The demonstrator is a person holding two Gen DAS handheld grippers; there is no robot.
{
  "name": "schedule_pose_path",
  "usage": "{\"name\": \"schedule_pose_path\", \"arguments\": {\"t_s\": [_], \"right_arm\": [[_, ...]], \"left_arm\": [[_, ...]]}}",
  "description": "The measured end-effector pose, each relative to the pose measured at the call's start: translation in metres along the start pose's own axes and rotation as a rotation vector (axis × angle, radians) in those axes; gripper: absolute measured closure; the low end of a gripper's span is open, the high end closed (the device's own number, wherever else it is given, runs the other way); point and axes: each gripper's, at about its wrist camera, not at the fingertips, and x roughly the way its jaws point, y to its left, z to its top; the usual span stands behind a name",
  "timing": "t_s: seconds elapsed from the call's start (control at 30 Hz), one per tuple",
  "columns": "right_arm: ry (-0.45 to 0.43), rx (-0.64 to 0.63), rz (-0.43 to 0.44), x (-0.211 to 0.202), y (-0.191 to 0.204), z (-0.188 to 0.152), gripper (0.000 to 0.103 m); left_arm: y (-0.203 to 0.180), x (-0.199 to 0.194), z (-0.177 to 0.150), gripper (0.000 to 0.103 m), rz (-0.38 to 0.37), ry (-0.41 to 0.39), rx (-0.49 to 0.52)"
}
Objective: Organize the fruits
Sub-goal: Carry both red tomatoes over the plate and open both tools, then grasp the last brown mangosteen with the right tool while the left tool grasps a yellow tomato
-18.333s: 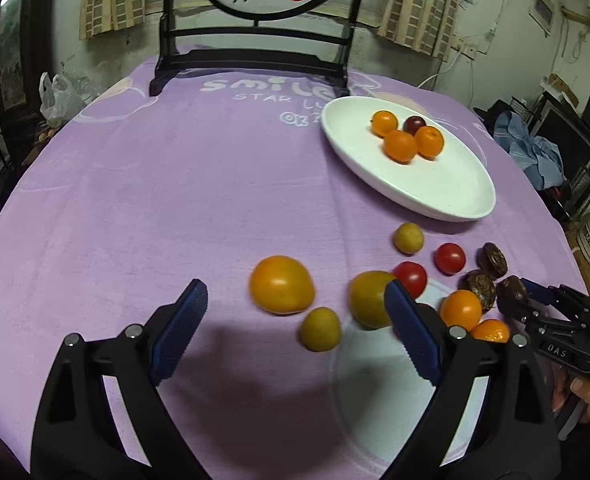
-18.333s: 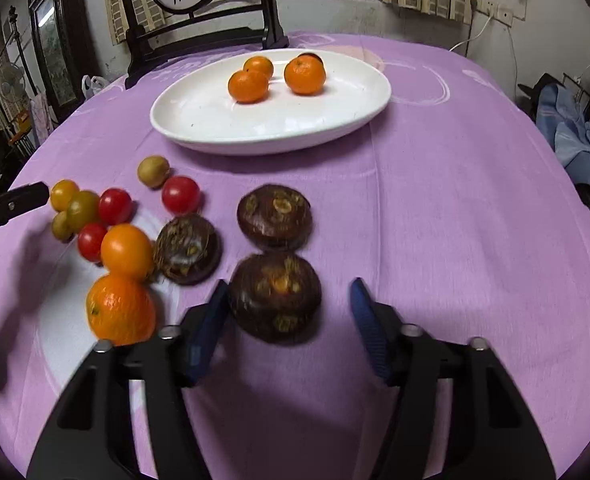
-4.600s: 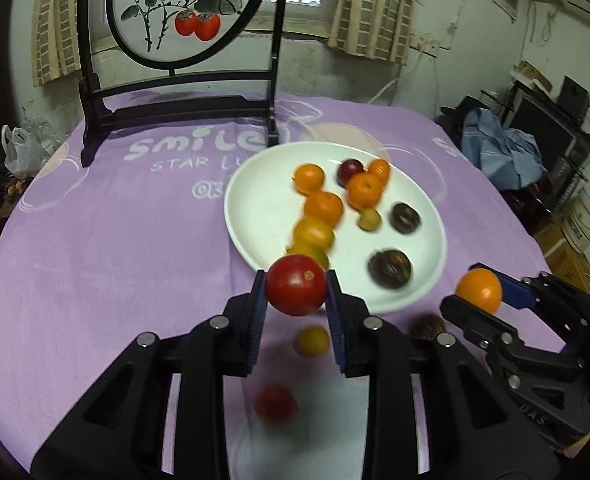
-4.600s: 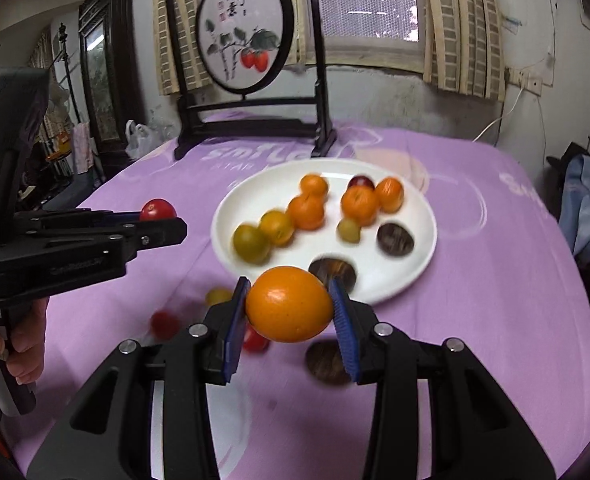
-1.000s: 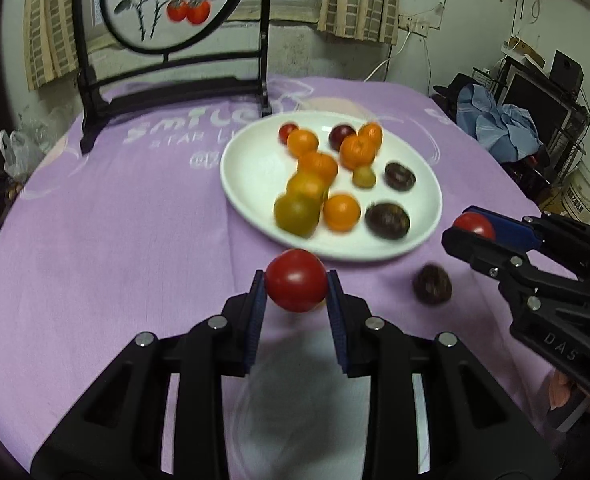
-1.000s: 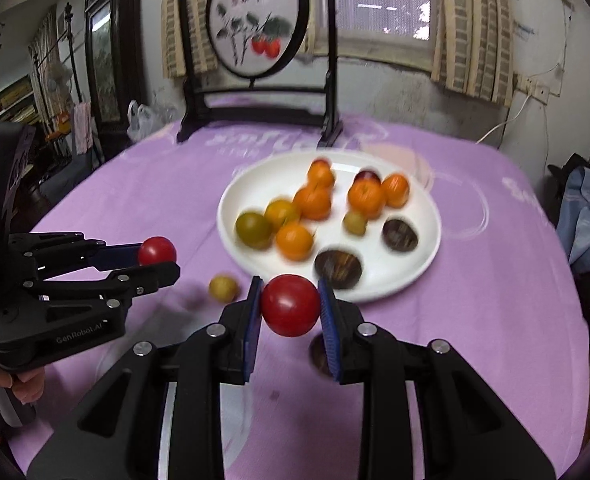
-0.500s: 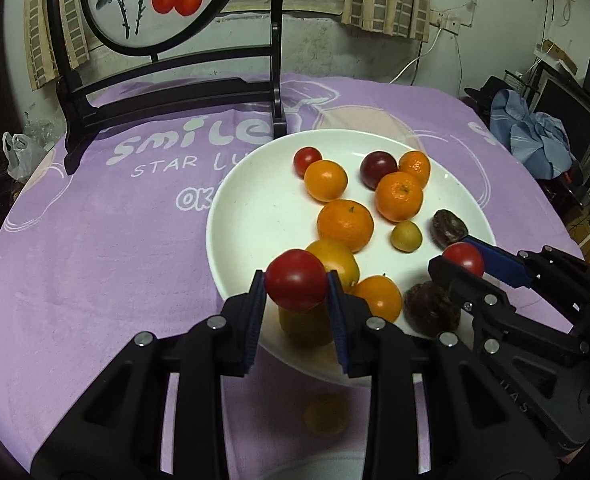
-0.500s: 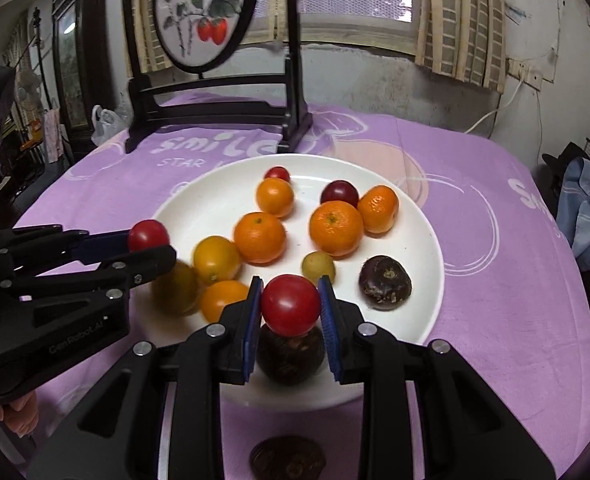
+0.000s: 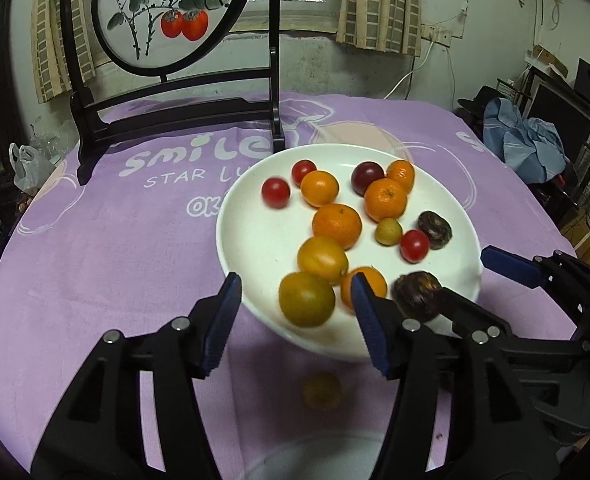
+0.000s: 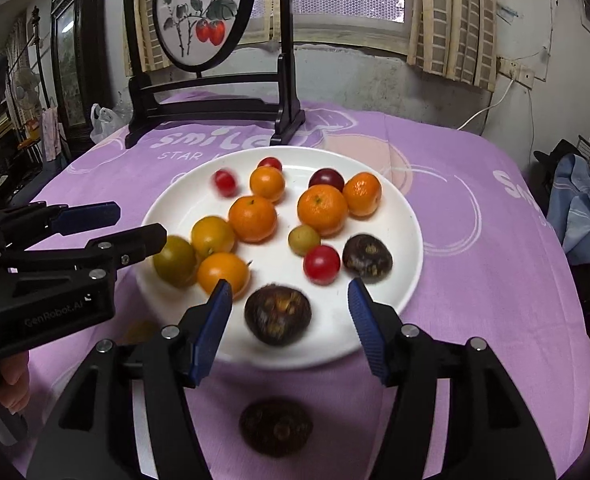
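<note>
A white plate [image 9: 251, 240] [image 10: 399, 216] on the purple cloth holds several oranges, yellow-green fruits, dark brown fruits and red tomatoes. One red tomato [image 9: 275, 192] [image 10: 225, 182] lies blurred at the plate's far left. Another red tomato [image 9: 414, 245] [image 10: 321, 264] lies beside a dark fruit [image 10: 367, 257]. My left gripper [image 9: 295, 312] is open and empty over the plate's near rim. My right gripper [image 10: 287, 312] is open and empty over a dark brown fruit [image 10: 277, 314]. A small yellow fruit [image 9: 322, 391] and a dark fruit [image 10: 275, 426] lie on the cloth below the plate.
A black wooden stand with a round painted screen [image 9: 167, 12] [image 10: 203, 12] stands behind the plate. The table edge drops off at right near blue clothes [image 9: 527, 144] and shelves. A plastic bag [image 9: 29, 164] sits at the far left.
Both grippers opened and let go of their red tomatoes, which now lie on the plate. Both grippers have moved slightly forward over the plate's near rim.
</note>
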Motion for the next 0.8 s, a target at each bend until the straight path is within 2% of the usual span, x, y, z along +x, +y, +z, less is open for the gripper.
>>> {"name": "schedule_pose_path", "arguments": {"t_s": [0.43, 0.8], "right_arm": [[0.019, 0.001, -0.007, -0.037, 0.005, -0.042, 0.043], [0.096, -0.02, -0.022, -0.034, 0.011, -0.074, 0.043]], "left_arm": [[-0.009, -0.034, -0.045, 0.042, -0.019, 0.013, 0.006], [-0.004, -0.047, -0.082, 0.029, -0.016, 0.021, -0.002]]}}
